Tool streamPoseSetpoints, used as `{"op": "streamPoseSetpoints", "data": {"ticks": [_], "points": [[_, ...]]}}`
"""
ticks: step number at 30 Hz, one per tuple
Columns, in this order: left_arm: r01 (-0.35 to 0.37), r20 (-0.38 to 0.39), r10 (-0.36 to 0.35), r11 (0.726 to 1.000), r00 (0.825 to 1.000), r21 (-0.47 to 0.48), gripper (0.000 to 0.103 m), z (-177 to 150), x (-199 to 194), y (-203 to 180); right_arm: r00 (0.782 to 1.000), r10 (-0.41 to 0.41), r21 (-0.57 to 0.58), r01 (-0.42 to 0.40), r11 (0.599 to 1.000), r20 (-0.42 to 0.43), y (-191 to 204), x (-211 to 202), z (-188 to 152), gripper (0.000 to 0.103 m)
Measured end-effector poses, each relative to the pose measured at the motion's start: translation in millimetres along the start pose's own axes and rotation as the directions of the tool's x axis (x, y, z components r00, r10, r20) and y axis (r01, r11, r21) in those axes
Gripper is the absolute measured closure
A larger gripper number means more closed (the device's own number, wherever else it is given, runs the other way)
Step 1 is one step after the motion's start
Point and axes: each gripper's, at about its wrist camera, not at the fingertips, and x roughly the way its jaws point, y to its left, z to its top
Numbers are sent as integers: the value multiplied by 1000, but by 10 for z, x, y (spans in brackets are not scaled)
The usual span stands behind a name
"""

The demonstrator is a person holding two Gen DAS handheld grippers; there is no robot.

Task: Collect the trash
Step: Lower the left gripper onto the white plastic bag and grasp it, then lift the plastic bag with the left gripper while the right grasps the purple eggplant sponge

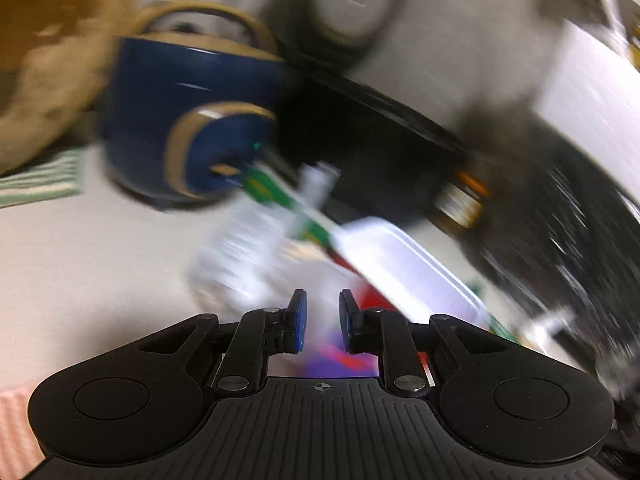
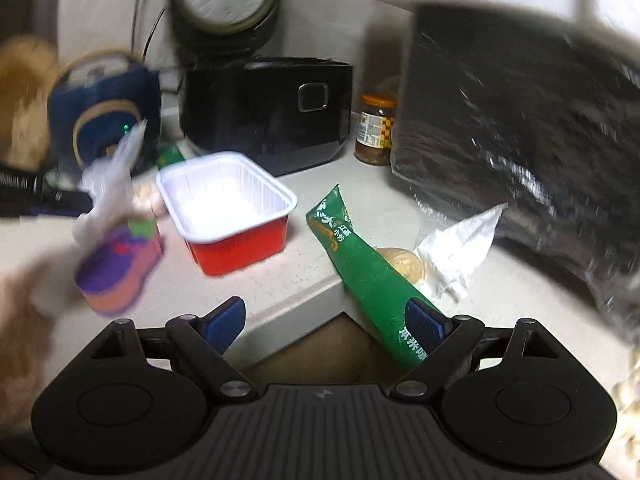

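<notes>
My left gripper (image 1: 322, 324) is shut on a purple and orange wrapper (image 1: 344, 360) with crumpled clear plastic (image 1: 236, 256) on it. The right wrist view shows the same wrapper (image 2: 116, 268) hanging above the counter at the left. My right gripper (image 2: 326, 316) stands open over the counter's front edge. A long green packet (image 2: 360, 264) lies on the counter, its near end beside the right finger (image 2: 424, 320), not pinched. A black trash bag (image 2: 520, 140) stands at the right. Next to the packet lie white crumpled plastic (image 2: 456, 248) and a round yellow piece (image 2: 404, 262).
A red tray with a white inside (image 2: 228, 208) sits mid-counter. Behind it are a black cooker (image 2: 272, 104), a glass jar (image 2: 376, 128) and a blue appliance (image 2: 104, 112). A brown floor (image 2: 320, 344) shows below the counter edge (image 2: 288, 300).
</notes>
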Motion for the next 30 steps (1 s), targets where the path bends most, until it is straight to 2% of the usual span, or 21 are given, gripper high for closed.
{"op": "streamPoseSetpoints", "data": {"ticks": [3, 6, 7, 9, 11, 12, 14, 16, 22, 28, 30], "points": [[-43, 40, 43, 999, 998, 1, 83, 204, 87, 219, 994, 109, 43, -108, 993, -12, 29, 54, 28, 15], [-41, 58, 38, 998, 998, 52, 83, 360, 298, 352, 989, 142, -3, -142, 990, -35, 254, 157, 31, 15], [-24, 36, 21, 997, 999, 76, 82, 386, 420, 376, 987, 152, -22, -153, 988, -42, 330, 191, 31, 15], [-1, -63, 9, 992, 998, 128, 82, 381, 675, 395, 982, 179, -52, -182, 982, -60, 466, 238, 24, 15], [-22, -120, 47, 979, 992, 205, 81, 312, 835, 351, 978, 194, -79, -200, 977, -77, 560, 270, 5, 15], [-33, -143, 73, 964, 987, 265, 81, 260, 919, 315, 978, 193, -91, -200, 976, -81, 597, 272, -4, 15], [-40, -160, 99, 940, 982, 340, 81, 167, 1027, 280, 978, 188, -110, -197, 974, -90, 641, 296, -18, 15], [-22, -148, 82, 929, 986, 370, 81, 131, 1056, 262, 977, 187, -108, -197, 974, -101, 640, 325, -28, 15], [-4, -149, 64, 928, 987, 373, 81, 113, 1130, 253, 970, 194, -90, -208, 974, -144, 662, 466, -61, 15], [-77, -93, 125, 911, 988, 406, 81, -47, 1071, 123, 975, 184, -98, -196, 976, -123, 679, 432, -85, 15], [-80, -99, 124, 928, 987, 365, 81, -30, 1074, 140, 976, 179, -88, -190, 978, -121, 659, 416, -96, 15]]}}
